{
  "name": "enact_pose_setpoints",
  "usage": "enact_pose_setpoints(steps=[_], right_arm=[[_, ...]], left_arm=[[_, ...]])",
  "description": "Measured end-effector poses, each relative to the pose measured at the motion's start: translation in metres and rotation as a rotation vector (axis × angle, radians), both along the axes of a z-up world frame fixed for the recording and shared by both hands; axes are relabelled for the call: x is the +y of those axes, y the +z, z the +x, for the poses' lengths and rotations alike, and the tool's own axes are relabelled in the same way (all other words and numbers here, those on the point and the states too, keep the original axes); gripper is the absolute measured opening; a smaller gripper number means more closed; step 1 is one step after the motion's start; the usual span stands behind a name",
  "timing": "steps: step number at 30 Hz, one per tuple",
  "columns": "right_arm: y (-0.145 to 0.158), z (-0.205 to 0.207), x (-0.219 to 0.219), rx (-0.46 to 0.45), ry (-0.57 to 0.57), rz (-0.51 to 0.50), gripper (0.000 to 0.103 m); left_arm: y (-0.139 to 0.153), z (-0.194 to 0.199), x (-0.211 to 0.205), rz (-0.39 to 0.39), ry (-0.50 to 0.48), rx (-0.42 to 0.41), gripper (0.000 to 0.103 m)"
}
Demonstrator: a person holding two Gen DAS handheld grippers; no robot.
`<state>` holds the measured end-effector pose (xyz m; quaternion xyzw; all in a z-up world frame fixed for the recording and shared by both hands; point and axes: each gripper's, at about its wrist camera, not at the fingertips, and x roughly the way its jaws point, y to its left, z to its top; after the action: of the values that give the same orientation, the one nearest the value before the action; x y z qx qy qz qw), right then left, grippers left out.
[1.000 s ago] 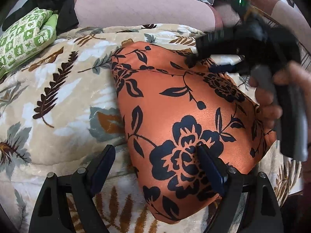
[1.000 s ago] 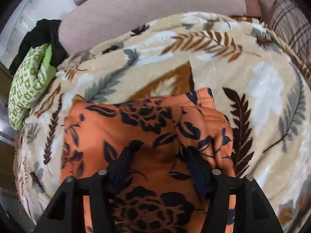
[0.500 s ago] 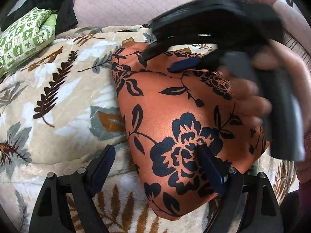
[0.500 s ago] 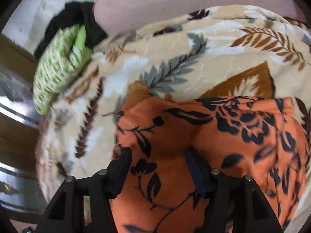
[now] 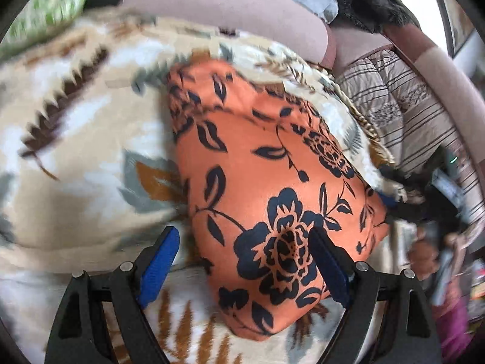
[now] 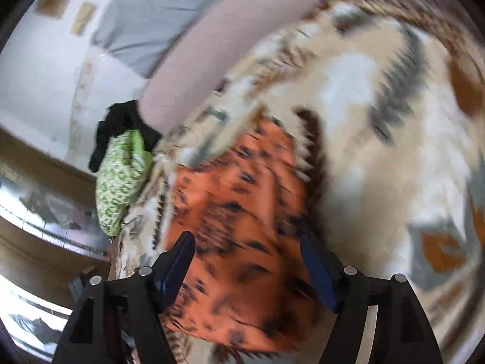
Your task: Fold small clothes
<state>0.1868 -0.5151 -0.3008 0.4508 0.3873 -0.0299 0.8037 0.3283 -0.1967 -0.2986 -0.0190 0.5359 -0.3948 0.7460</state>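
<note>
A folded orange garment with black flowers lies on a leaf-patterned blanket. My left gripper is open, its blue-padded fingers straddling the garment's near edge, nothing held. In the blurred right wrist view the same garment lies between and beyond the open fingers of my right gripper, which holds nothing. The right gripper also shows in the left wrist view, blurred, just past the garment's right edge.
A folded green-patterned cloth and a black garment lie at the blanket's far left. A pink bolster runs along the back. A striped quilt lies to the right.
The right gripper has swung off the garment's top, down to its right edge. Its camera has turned left. The left gripper has tilted slightly; the garment stays flat.
</note>
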Motion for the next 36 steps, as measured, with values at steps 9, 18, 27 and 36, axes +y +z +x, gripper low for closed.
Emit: enact_pose_setpoints(steps=[9, 18, 27, 36], right_arm=[[-0.057, 0.031, 0.019, 0.046, 0.096, 0.183, 0.077], [-0.026, 0.044, 0.066, -0.100, 0.233, 0.014, 0.068], [-0.045, 0.057, 0.077, -0.056, 0.216, 0.034, 0.075], [0.001, 0.048, 0.109, -0.136, 0.234, -0.223, 0.046]], left_arm=[[-0.012, -0.009, -0.018, -0.026, -0.030, 0.036, 0.087], [0.005, -0.010, -0.009, -0.102, 0.054, -0.048, 0.087], [-0.012, 0.000, -0.010, -0.100, 0.100, 0.018, 0.087], [0.016, -0.009, -0.005, -0.104, 0.103, -0.108, 0.083]])
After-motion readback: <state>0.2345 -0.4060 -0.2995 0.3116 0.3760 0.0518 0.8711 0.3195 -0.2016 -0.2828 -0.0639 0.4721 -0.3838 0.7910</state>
